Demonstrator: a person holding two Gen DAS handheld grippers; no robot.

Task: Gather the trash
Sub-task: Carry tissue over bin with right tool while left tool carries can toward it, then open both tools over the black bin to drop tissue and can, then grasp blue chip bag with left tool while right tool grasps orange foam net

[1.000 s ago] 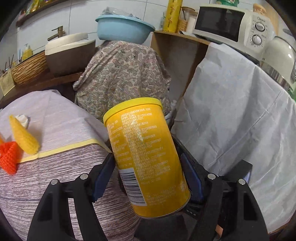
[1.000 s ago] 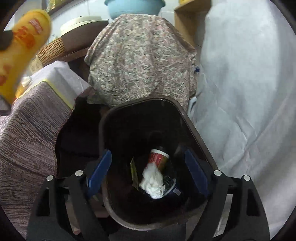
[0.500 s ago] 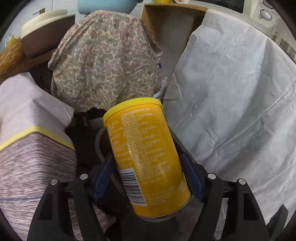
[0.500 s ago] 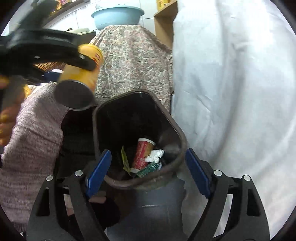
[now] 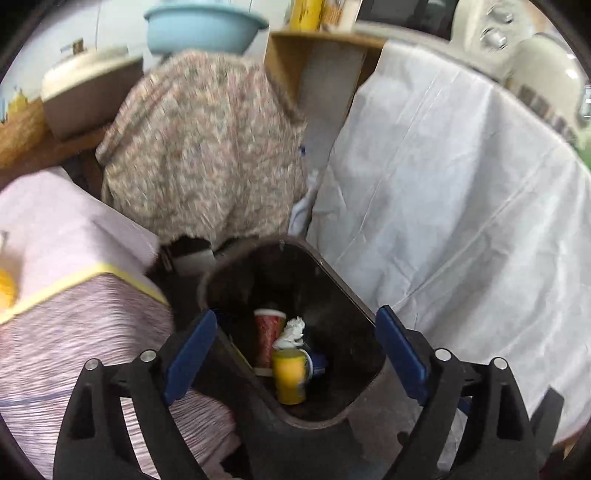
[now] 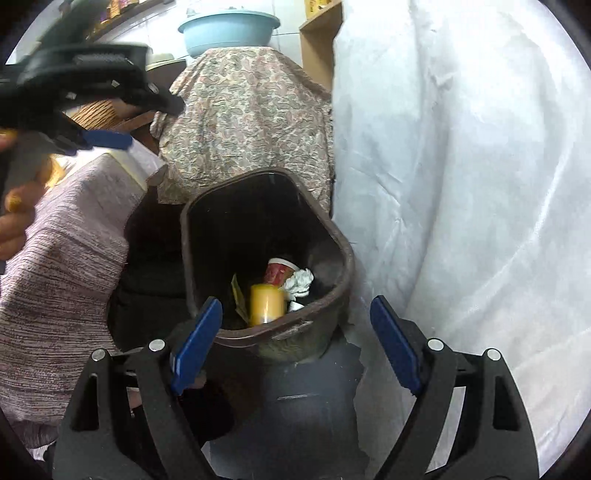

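Note:
A dark brown trash bin (image 5: 343,291) stands on the floor below both grippers; it also shows in the right wrist view (image 6: 343,254). The yellow can (image 5: 290,376) lies inside it, also seen from the right wrist (image 6: 266,303), beside a red paper cup (image 5: 267,332) and crumpled white tissue (image 5: 293,328). My left gripper (image 5: 295,347) is open and empty above the bin; it shows at upper left in the right wrist view (image 6: 147,122). My right gripper (image 6: 295,347) is open and empty, just in front of the bin's near rim.
A striped cloth-covered table (image 5: 74,332) is left of the bin, with a yellow object (image 5: 5,291) on it. A paisley-covered object (image 5: 207,147) stands behind, a blue basin (image 5: 203,27) above it. A white sheet (image 5: 461,206) drapes the unit to the right.
My left gripper opened and let go of the yellow can, which dropped into the bin. The left gripper drew back up and left. The right gripper stayed open.

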